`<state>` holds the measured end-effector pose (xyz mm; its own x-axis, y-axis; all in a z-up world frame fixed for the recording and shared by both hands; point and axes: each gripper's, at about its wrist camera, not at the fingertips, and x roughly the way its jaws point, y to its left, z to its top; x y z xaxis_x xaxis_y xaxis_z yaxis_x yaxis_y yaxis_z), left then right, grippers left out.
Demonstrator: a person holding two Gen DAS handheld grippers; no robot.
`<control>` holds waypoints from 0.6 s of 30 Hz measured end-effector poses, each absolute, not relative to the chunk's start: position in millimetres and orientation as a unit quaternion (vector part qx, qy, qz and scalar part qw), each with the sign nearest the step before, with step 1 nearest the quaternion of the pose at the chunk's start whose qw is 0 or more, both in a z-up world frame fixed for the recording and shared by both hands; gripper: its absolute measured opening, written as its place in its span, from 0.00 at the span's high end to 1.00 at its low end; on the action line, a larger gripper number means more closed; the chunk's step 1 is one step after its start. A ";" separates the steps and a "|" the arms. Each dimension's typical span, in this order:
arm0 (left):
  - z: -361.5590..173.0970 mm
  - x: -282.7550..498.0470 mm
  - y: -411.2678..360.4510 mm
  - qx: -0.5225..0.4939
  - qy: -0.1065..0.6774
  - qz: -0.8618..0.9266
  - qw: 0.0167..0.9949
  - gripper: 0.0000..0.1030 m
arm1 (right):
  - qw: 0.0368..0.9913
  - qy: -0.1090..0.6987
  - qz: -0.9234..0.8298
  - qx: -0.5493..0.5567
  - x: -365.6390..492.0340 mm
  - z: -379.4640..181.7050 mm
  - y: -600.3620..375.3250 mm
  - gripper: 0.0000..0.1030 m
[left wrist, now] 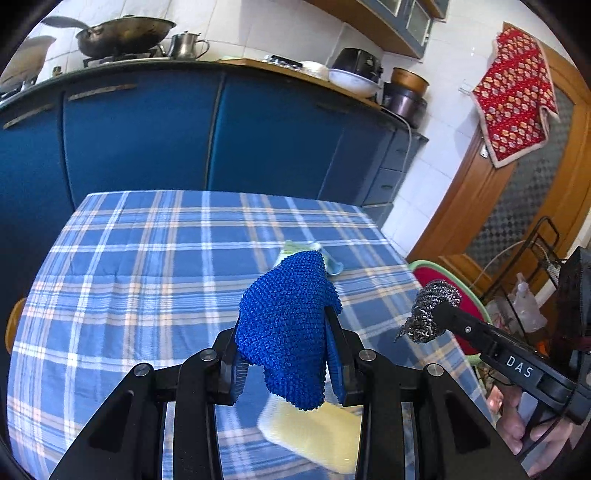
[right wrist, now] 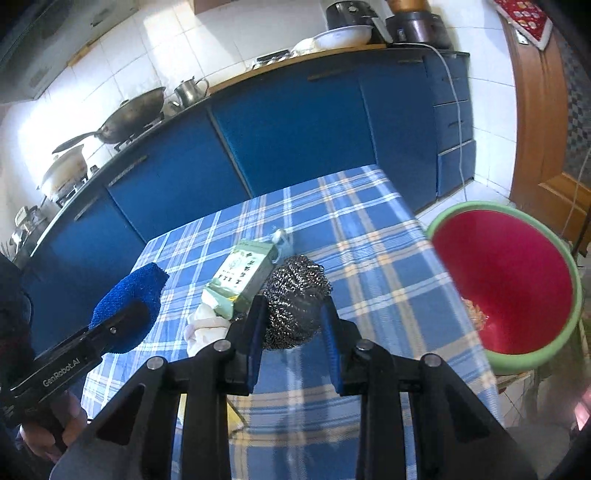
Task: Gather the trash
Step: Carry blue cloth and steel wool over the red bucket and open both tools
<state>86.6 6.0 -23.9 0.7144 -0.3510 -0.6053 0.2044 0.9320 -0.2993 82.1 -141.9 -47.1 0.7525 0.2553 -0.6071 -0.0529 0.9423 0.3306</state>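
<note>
My left gripper [left wrist: 286, 332] is shut on a blue knitted scrub cloth [left wrist: 288, 325] and holds it above the checked table; it also shows in the right wrist view [right wrist: 127, 306]. My right gripper [right wrist: 295, 306] is shut on a steel wool scourer [right wrist: 295, 301], which also shows in the left wrist view [left wrist: 430, 312], near the table's right edge. A green paper packet [right wrist: 242, 277] and a crumpled white tissue [right wrist: 205, 328] lie on the table. A yellow sponge [left wrist: 314, 432] lies under my left gripper. A red bin with a green rim [right wrist: 506, 280] stands right of the table.
The table wears a blue checked cloth [left wrist: 147, 277]. Blue kitchen cabinets [left wrist: 147, 136] stand behind it, with a wok [left wrist: 125, 33], a kettle and bowls on the counter. A wooden door [left wrist: 498, 206] with a red cloth and a wire rack are at the right.
</note>
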 end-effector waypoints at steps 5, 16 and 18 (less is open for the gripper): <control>-18.6 82.1 -6.2 -0.102 0.345 -0.159 0.919 0.65 | 0.925 0.336 0.074 0.160 74.0 -45.7 -158.9 0.69; -9.9 77.2 -41.9 -0.077 0.345 -0.185 0.917 0.65 | 0.927 0.318 0.052 0.194 54.2 -42.6 -201.9 0.69; -8.9 77.3 -49.6 -0.064 0.350 -0.171 0.919 0.65 | 0.927 0.313 0.048 0.201 50.4 -41.3 -210.7 0.69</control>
<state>77.3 -49.5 -8.9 0.6966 -0.3597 -0.6208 0.2703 0.9331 -0.2374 50.4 -210.7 -41.3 0.7998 0.2143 -0.5607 0.0368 0.9149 0.4020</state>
